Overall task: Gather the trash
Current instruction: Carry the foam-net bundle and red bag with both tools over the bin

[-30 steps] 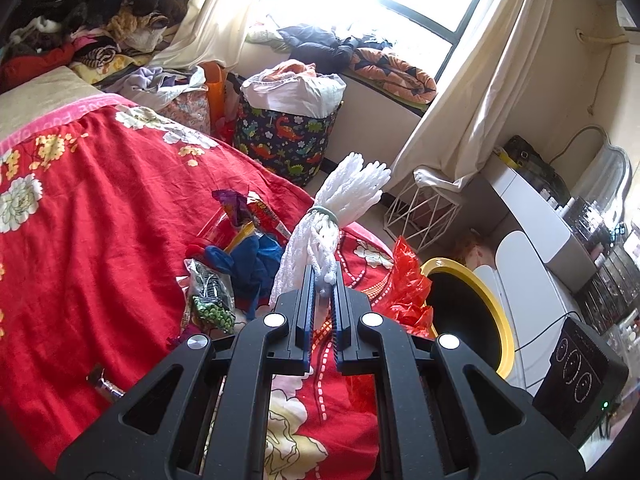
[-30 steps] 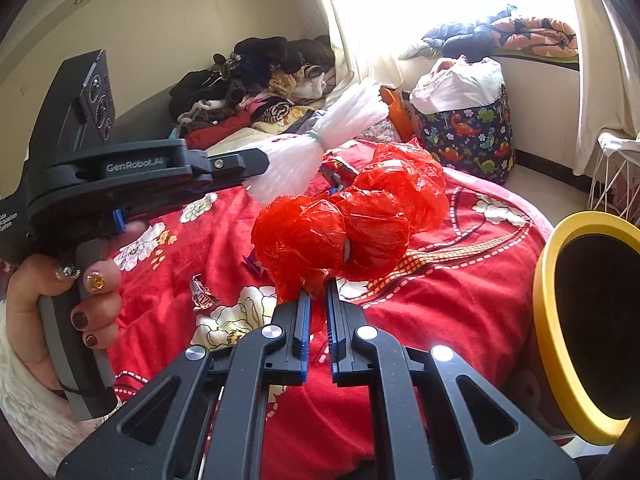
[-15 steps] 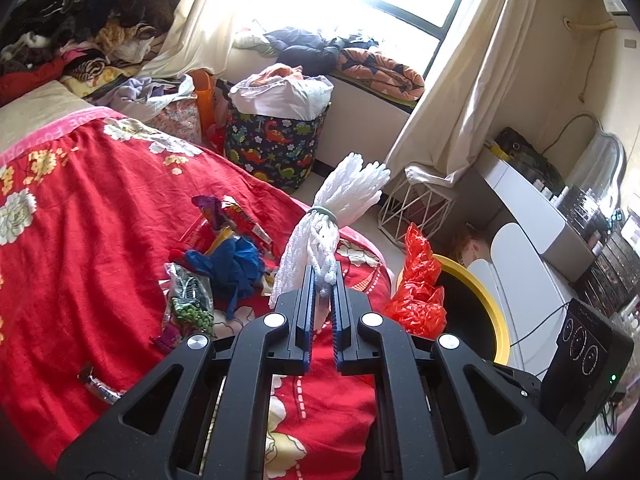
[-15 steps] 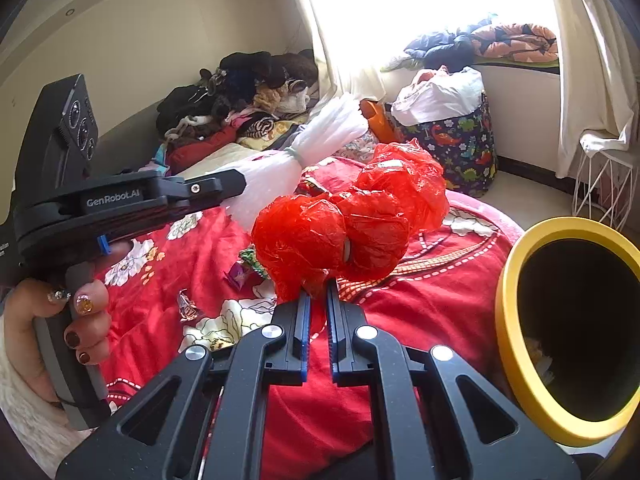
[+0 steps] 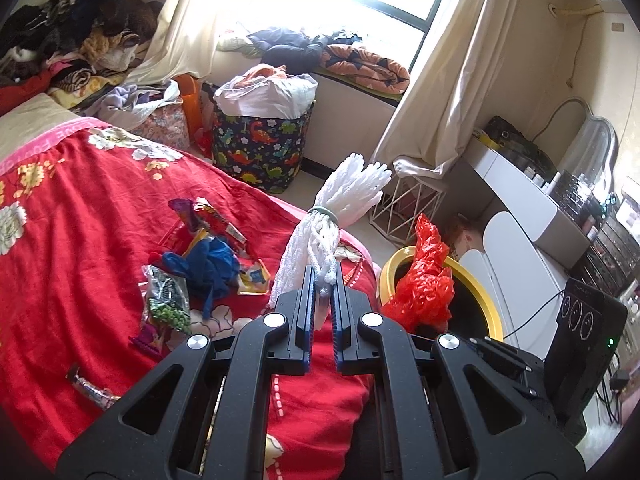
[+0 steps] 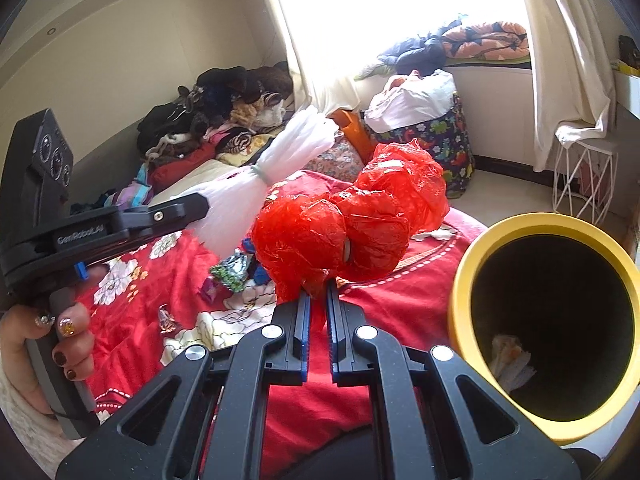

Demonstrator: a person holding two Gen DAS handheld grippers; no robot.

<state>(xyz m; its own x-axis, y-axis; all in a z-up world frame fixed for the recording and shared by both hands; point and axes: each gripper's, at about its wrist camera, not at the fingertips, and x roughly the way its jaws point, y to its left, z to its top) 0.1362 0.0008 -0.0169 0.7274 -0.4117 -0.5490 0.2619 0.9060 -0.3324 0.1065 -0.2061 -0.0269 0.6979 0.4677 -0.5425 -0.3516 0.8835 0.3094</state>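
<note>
While both grippers, clenched on white netting bundle and crumpled red plastic bag, drift sideways, the yellow-rimmed black bin comes closer beside the right jaws, so dropping seems next.

A bed under a red floral cover fills the left. Mid-frame on it lie a blue glove, a green-pea packet and colourful wrappers; a foil wrapper sits lower left.

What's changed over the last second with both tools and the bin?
Both tools swung toward the yellow-rimmed bin; the red plastic bag now hangs near its mouth. Nothing taken or released: the right tool stays shut on the bag, the left tool on the white net bundle. The bed's wrappers lie unmoved.
</note>
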